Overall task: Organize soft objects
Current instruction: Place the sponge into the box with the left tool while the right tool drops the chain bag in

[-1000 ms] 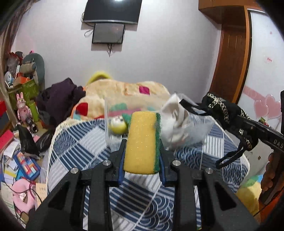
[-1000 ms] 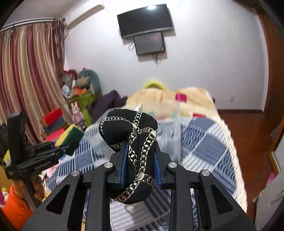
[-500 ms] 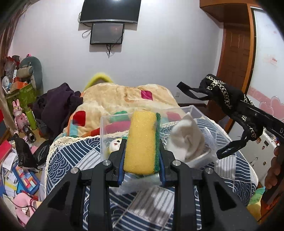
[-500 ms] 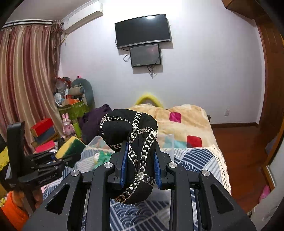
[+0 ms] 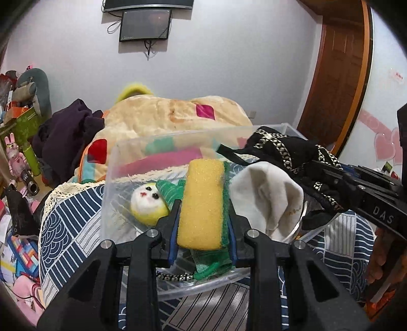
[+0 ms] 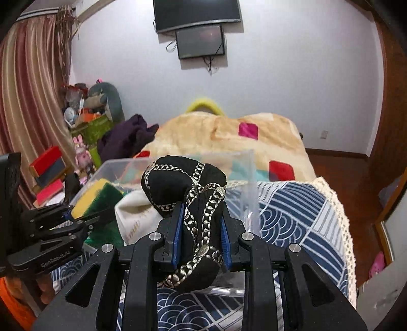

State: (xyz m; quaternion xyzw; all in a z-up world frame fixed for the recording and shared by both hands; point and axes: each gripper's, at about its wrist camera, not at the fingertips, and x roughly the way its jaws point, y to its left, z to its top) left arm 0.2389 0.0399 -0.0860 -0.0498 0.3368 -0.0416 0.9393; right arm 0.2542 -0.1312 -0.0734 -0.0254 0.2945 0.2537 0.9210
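We hold the sponge (image 5: 203, 203) clamped in the left gripper (image 5: 203, 224) and the black bag (image 6: 188, 193) clamped in the right gripper (image 6: 201, 229), both poised over the clear bin (image 5: 112, 178) just ahead. Already inside: plush ball (image 5: 147, 203), green cloth (image 5: 170, 189), white cloth (image 5: 267, 196). Remaining: release both items into the bin

White wall (image 6: 292, 76), wall-mounted TV (image 6: 197, 11), striped curtain (image 6: 28, 101), wooden door (image 5: 333, 84)
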